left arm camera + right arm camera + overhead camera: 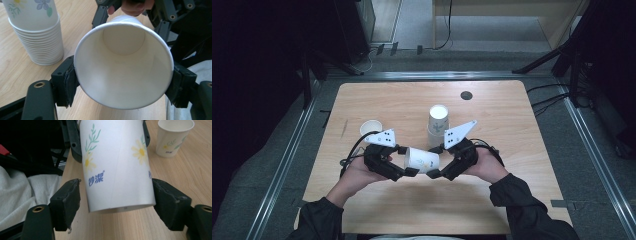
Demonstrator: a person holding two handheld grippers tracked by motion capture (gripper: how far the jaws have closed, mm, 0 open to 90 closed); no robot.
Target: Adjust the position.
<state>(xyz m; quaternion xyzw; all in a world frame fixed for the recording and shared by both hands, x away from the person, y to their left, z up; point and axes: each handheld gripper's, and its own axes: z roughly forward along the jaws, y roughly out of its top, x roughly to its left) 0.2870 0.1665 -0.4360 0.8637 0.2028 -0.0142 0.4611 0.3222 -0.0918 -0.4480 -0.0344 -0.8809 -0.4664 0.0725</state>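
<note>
Passing 1 paper cup [422, 160] at frame center: left gripper [411, 171] clamping its rim, right gripper [434, 174] standing open around its base. Next, withdrawing right.

A wooden table [377, 210] holds three sets of paper cups. A stack of cups [438, 127] stands near the middle. A single cup [371, 128] stands upright to its left, well apart. In front of both, nearer the person, a third cup [422, 160] lies sideways above the table, between the left gripper [408, 171] and the right gripper [436, 161].
</note>
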